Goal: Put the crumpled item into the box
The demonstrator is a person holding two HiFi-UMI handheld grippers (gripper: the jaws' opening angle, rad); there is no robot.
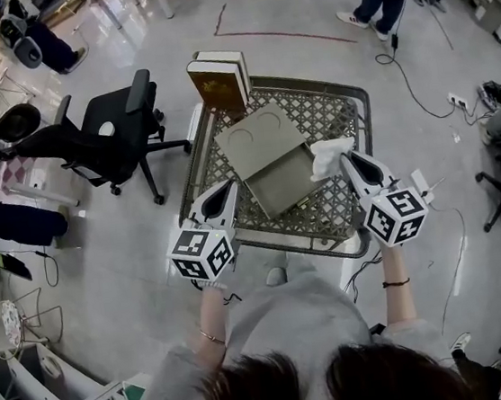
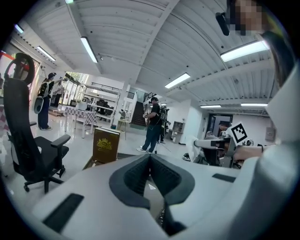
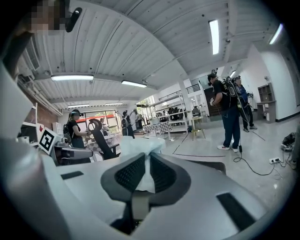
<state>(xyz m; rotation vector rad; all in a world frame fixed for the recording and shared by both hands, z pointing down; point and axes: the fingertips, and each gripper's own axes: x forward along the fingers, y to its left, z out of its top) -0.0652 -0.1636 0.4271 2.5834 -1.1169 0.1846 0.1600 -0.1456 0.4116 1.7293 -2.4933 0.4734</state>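
Though empty, box [image 1: 283,181] near crumpled tissue [image 1: 328,156]

We see a desk [image 1: 335,113] with a grey metal lattice top inside a rounded frame, standing on the pale floor [image 1: 140,262]. Near its middle lies a shallow grey box [image 1: 286,181], open. Its flat lid [image 1: 257,139] rests on the lattice, touching the box's far-left edge. At the far-left corner of the desk a brown book [image 1: 216,85] with a gold emblem stands upright, apart from the lid.
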